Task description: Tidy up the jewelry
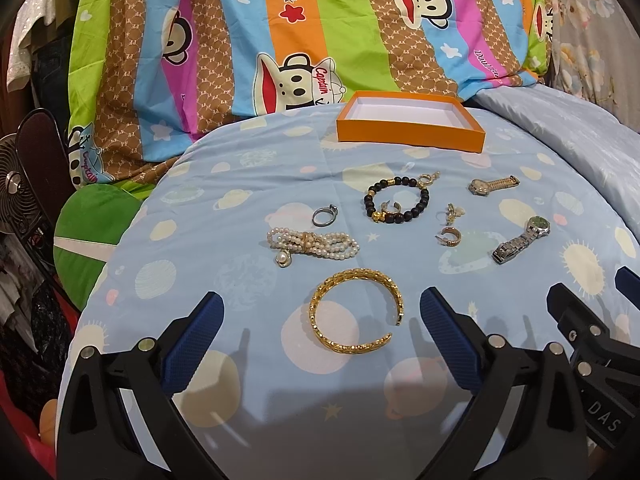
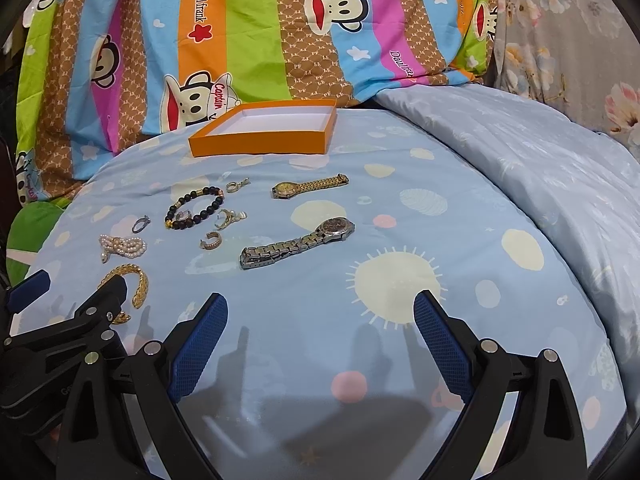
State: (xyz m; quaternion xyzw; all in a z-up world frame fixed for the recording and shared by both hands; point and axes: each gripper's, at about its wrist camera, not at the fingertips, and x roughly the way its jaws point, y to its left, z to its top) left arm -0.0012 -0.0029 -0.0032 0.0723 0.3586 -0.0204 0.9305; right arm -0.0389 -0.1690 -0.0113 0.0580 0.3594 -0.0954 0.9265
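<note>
An empty orange box sits at the far side of the blue bedspread. Jewelry lies loose before it: a gold bangle, a pearl bracelet, a silver ring, a black bead bracelet, small earrings, a gold watch and a silver watch. My left gripper is open and empty, its jaws either side of the bangle. My right gripper is open and empty, just short of the silver watch.
A striped cartoon-monkey blanket is piled behind the box. A pale blue quilt is bunched at the right. A fan and a green cushion stand off the bed's left edge.
</note>
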